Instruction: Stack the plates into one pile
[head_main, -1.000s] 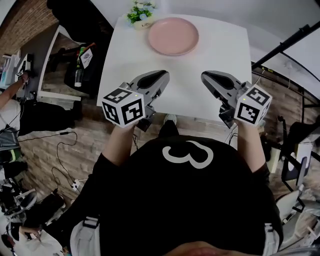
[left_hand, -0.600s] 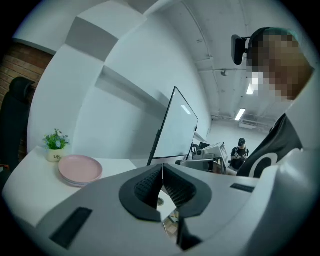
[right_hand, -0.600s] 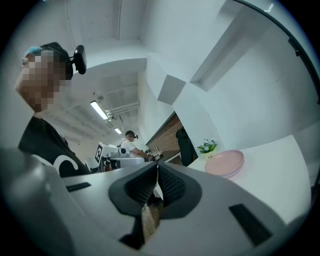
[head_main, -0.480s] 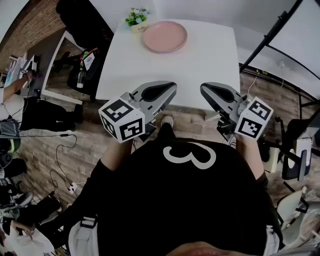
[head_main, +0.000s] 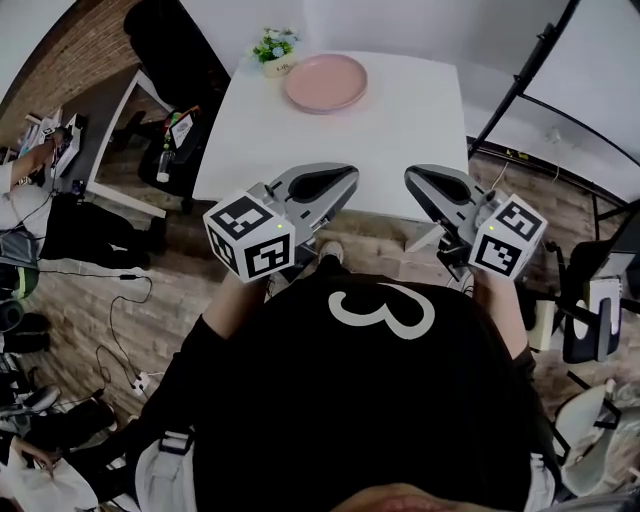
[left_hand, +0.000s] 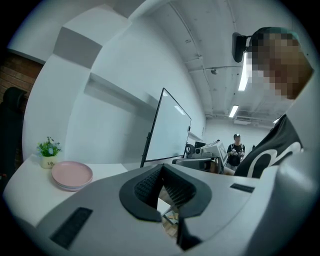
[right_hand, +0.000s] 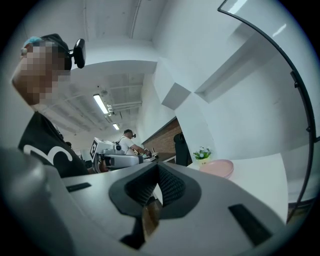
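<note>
as both tools are held short of the near edge of the counter (head_main: 420, 130), neither is within reach of the work. the left hand-held gripper (head_main: 348, 176) has its jaws pressed together with nothing between them. the right hand-held gripper (head_main: 412, 178) is likewise closed and empty, as each gripper view confirms. the pink plates (head_main: 325, 83) sit at the far side of the counter, left of its middle, just beside a small potted plant (head_main: 275, 48). they appear to form one pile already, and no loose plate is seen elsewhere on the counter.

governing relation: the pile lies ahead of both grippers and well apart from them, across the bare counter, offset toward the left hand. the left hand-held gripper is judged slightly nearer. the left tool points to the right of the pile and the right tool to the left of it, so either would need turning before an approach. the plates are round, so no long axis applies.

assessment: stacking looks complete.
</note>
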